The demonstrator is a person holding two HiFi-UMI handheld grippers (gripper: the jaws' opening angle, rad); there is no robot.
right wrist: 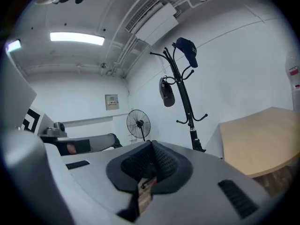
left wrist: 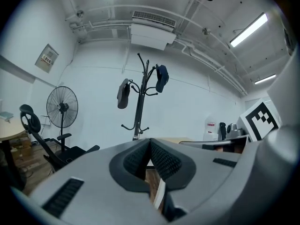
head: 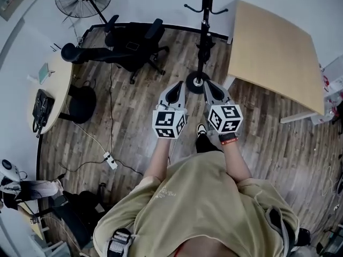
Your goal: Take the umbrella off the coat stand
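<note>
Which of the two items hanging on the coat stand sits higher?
The dark blue cap, on a top hook; the grey folded umbrella hangs lower, across the coat stand.

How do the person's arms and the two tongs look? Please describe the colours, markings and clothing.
The left tongs and right tongs are grey, tapered shells with black ribbed pads inside. Each carries a white cube printed with black square markers. The person wears a beige short-sleeved T-shirt, and a dark wristband with a red patch on the right wrist.
</note>
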